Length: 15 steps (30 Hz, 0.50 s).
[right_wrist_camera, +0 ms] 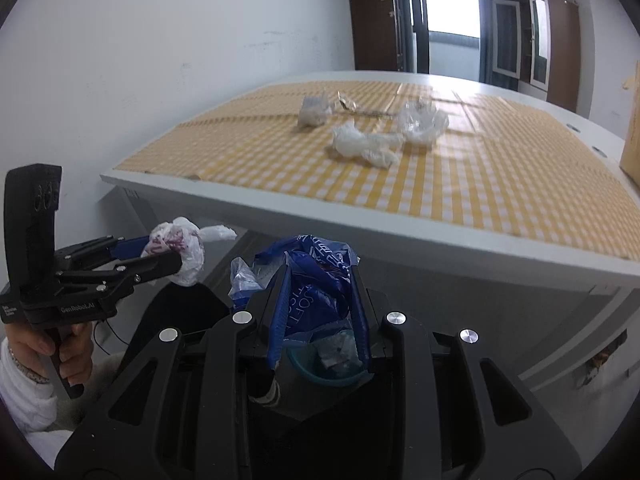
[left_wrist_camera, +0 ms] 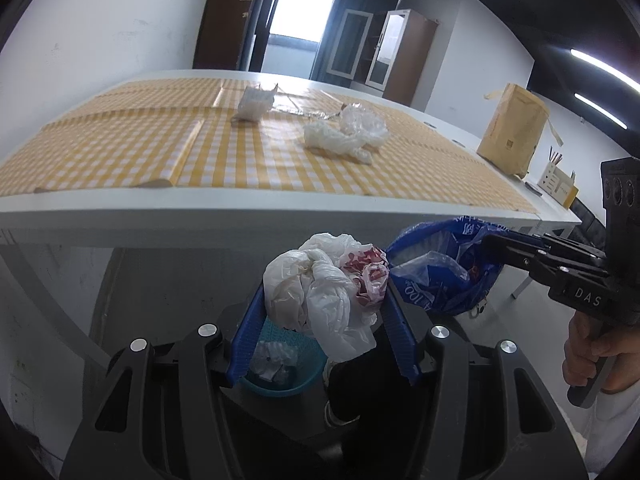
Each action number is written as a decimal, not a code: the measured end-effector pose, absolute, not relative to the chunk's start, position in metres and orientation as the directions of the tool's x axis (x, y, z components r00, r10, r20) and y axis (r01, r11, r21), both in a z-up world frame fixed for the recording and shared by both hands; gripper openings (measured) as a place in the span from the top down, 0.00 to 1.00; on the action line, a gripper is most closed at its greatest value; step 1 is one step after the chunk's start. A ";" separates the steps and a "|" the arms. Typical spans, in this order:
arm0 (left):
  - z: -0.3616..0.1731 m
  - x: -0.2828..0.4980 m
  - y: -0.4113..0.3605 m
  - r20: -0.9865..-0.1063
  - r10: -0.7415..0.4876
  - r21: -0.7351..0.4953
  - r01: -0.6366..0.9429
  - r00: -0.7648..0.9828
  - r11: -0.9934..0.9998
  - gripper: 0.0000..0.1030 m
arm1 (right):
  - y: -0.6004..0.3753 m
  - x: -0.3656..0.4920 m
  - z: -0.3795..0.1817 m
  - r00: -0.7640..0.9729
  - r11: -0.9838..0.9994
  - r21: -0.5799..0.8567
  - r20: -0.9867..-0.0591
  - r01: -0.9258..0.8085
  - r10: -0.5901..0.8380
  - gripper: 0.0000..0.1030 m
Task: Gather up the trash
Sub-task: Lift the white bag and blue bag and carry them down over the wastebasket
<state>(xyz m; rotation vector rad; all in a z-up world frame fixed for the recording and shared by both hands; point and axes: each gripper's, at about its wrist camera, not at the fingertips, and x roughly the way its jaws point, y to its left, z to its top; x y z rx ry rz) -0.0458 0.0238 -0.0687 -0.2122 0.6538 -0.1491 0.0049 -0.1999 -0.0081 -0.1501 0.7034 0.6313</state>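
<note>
My left gripper (left_wrist_camera: pixel 325 292) is shut on a crumpled white plastic bag with red print (left_wrist_camera: pixel 320 284), held in front of the table edge above a teal trash basket (left_wrist_camera: pixel 280 364). It also shows in the right wrist view (right_wrist_camera: pixel 176 248). My right gripper (right_wrist_camera: pixel 320 280) is shut on a blue plastic bag (right_wrist_camera: pixel 316 276), seen in the left wrist view too (left_wrist_camera: pixel 444 264), above the same basket (right_wrist_camera: pixel 336 364). On the yellow checked tablecloth (left_wrist_camera: pixel 120 148) lie a white wad (left_wrist_camera: pixel 254 102), a crumpled white bag (left_wrist_camera: pixel 336 140) and a clear bag (left_wrist_camera: pixel 364 118).
A brown paper package (left_wrist_camera: pixel 512 130) stands at the table's right end, with a pen holder (left_wrist_camera: pixel 554 174) beyond it. A white wall runs along the left. Cabinets and a doorway (left_wrist_camera: pixel 304 12) lie behind the table. The basket holds crumpled paper (left_wrist_camera: pixel 274 360).
</note>
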 end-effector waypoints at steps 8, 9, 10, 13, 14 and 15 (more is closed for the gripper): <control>-0.104 -0.035 0.020 -0.637 -0.202 -0.212 0.083 0.744 0.974 0.46 | -0.187 0.019 -0.062 0.530 0.809 0.091 -0.713 -0.580 0.460 0.74; -0.110 -0.032 0.020 -0.647 -0.205 -0.214 0.084 0.734 0.973 0.46 | -0.185 0.021 -0.069 0.519 0.807 0.094 -0.721 -0.582 0.458 0.74; -0.115 -0.029 0.020 -0.655 -0.206 -0.213 0.083 0.727 0.973 0.46 | -0.183 0.024 -0.076 0.510 0.806 0.094 -0.730 -0.584 0.455 0.74; -0.129 -0.018 0.025 -0.676 -0.210 -0.224 0.074 0.706 0.972 0.46 | -0.177 0.033 -0.095 0.487 0.805 0.095 -0.753 -0.585 0.443 0.74; -0.133 -0.015 0.026 -0.682 -0.211 -0.229 0.070 0.700 0.971 0.46 | -0.175 0.036 -0.101 0.480 0.805 0.098 -0.758 -0.585 0.441 0.74; -0.140 -0.012 0.028 -0.692 -0.215 -0.238 0.063 0.689 0.969 0.46 | -0.174 0.038 -0.107 0.472 0.805 0.101 -0.765 -0.584 0.439 0.74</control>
